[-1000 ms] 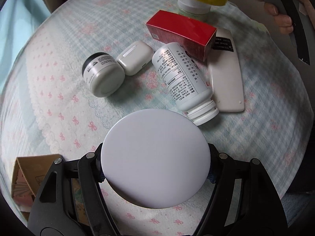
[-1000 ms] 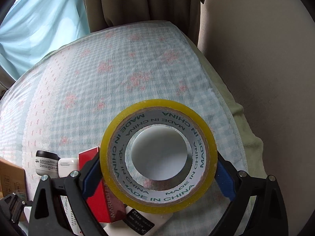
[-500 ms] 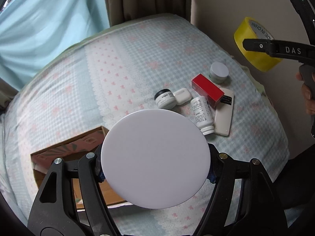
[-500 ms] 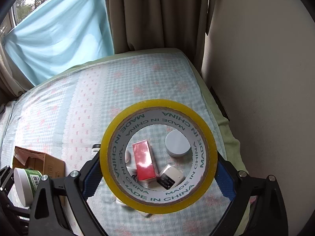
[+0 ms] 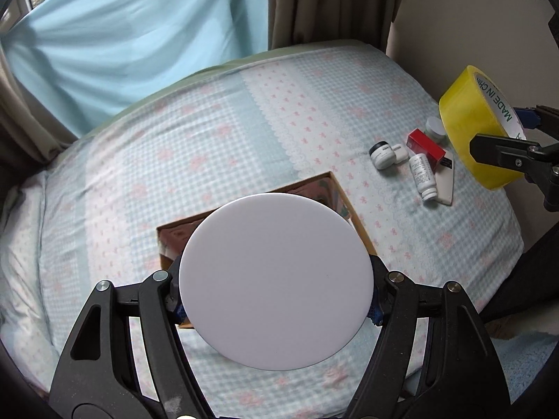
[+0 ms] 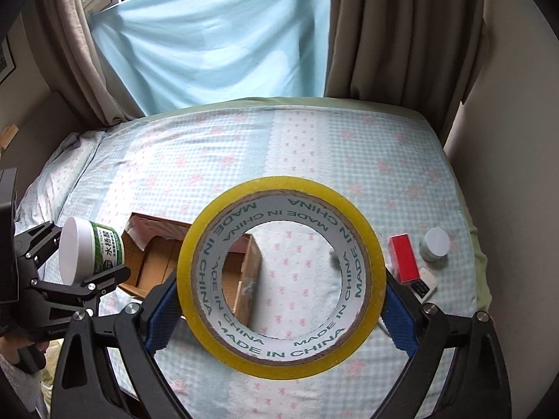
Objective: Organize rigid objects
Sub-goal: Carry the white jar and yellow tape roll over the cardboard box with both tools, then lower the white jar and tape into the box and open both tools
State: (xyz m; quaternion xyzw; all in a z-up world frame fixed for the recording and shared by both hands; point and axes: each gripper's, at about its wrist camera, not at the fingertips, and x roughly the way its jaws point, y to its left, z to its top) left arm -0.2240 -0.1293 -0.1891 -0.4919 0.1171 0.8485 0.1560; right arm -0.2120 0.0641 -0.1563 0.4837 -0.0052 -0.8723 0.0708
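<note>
Left hand-held gripper [image 5: 276, 302] pinches a white-lidded jar [image 5: 276, 281] by its sides, held in the air above an open cardboard box [image 5: 335, 192] that lies on the bed [image 5: 209, 146]. From the left wrist view the jar's round white lid fills the middle of the frame and hides most of the box's inside. In the right wrist view the same jar shows a green label [image 6: 108, 249] and lies on its side between the fingers, hanging over the box's left end.

Right hand-held gripper [image 6: 279, 314] clamps a roll of yellow tape [image 6: 279, 276] on its outer rim, the roll facing the camera so that the bed and the right end of the box [image 6: 244, 279] show through its core. The roll blocks much of the view of the bed in front of it.

On the right part of the bed lies a loose cluster: a small jar with a dark band [image 5: 382, 153], a white earbud case [image 5: 399, 151] just beside it, a white bottle lying on its side [image 5: 424, 175], a red carton [image 5: 424, 145], a flat white device [image 5: 445, 183] partly under the carton, and a small white pot [image 5: 435, 128] at the far end. The cluster sits well apart from the box. Light blue fabric [image 6: 216, 42] and brown curtains [image 6: 394, 31] hang behind the bed.
</note>
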